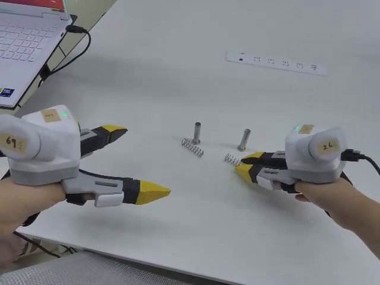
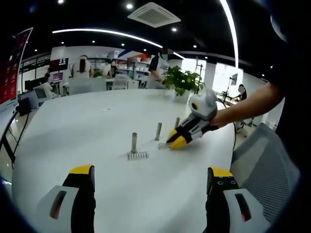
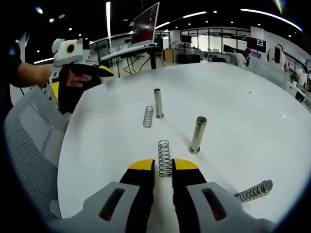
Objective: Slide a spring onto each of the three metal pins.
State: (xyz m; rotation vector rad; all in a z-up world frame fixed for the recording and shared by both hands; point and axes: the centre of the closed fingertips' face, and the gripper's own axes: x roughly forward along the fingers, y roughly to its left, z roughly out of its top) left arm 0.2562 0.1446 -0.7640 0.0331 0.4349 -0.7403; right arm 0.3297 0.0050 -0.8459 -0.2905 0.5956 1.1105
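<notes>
Two metal pins stand upright on the white table: the left pin (image 1: 197, 132) (image 3: 157, 103) and the right pin (image 1: 244, 139) (image 3: 197, 134). A loose spring (image 1: 192, 147) (image 3: 147, 117) lies by the left pin's foot. A second spring (image 1: 232, 159) (image 3: 164, 156) lies near the right pin, and my right gripper (image 1: 246, 163) (image 3: 164, 166) is shut on its near end. At that view's lower right, a third pin (image 3: 252, 191) with coils around it lies flat. My left gripper (image 1: 139, 160) (image 2: 151, 171) hovers wide open at the left, holding nothing.
A laptop (image 1: 24, 41) with a black cable (image 1: 80, 50) sits at the far left corner. A white power strip (image 1: 276, 62) lies at the back. A grey mesh chair (image 1: 77, 270) is at the table's near edge.
</notes>
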